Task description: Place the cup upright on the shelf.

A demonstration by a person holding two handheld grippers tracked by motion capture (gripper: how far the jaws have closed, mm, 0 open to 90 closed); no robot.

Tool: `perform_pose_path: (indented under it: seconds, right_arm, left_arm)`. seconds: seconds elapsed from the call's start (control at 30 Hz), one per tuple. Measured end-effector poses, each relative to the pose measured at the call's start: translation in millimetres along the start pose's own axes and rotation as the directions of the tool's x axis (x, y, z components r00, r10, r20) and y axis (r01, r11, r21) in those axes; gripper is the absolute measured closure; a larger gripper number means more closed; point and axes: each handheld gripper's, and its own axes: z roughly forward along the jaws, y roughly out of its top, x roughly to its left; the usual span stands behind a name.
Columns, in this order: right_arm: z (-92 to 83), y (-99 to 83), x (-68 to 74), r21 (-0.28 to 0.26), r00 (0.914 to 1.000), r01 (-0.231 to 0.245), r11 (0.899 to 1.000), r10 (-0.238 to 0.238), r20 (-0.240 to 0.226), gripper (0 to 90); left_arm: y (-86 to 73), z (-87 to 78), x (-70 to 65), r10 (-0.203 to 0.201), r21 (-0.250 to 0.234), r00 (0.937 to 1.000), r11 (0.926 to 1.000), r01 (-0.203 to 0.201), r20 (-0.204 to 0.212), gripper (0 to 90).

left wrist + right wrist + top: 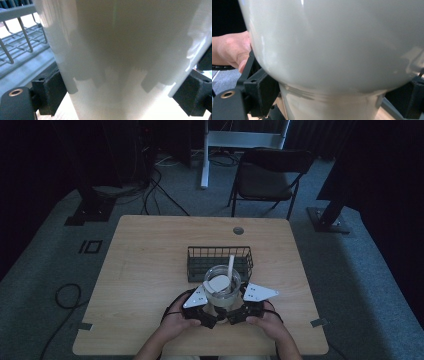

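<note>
Standing upright on the bench (150, 250) just before the wire basket (220, 262), the white cup (220, 290) sits between both hands. The left claw (206, 307) and right claw (239, 306) each clamp its wall from opposite sides, forearms converging from the near edge.

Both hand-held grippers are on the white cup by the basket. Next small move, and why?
Probably a short straight lift. The white cup sits between the jaws of the left hand-held gripper and right hand-held gripper, just in front of the wire basket, with a white stick standing in it. Keeping it level should stop that stick from tipping.
</note>
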Motion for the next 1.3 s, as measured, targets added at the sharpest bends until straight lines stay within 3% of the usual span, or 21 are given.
perform_pose_path:
  seconds: [0.23,0.6,0.8,1.0,1.3]
  right_arm:
    - [1.2,16.9,-5.2,-0.024,1.0000,0.005,1.000,-0.004,0.006,9.3]
    - [0.7,58.7,-22.7,-0.082,0.9993,0.035,0.996,-0.034,0.014,9.3]
    - [3.7,85.4,-38.6,-0.102,0.9976,0.067,0.993,-0.065,0.026,9.3]
    - [8.1,104.5,-54.6,-0.115,0.9968,0.077,0.990,-0.073,0.034,9.3]
    - [14.4,120.2,-81.8,-0.105,0.9956,0.085,0.991,-0.080,0.048,9.3]
  left_arm:
    - [18.4,-5.2,7.8,-0.007,-0.007,0.9999,1.0000,0.007,0.009,11.1]
    - [65.8,-14.0,27.3,0.000,-0.026,1.0000,0.9997,0.000,-0.001,11.0]
    - [94.6,-18.0,45.1,0.055,-0.016,0.9981,0.9983,-0.056,-0.025,11.0]
    - [115.1,-18.9,63.9,0.074,-0.006,0.9968,0.9972,-0.074,-0.030,11.0]
    - [133.6,-9.2,88.1,0.111,0.018,0.9919,0.9937,-0.110,-0.061,10.9]
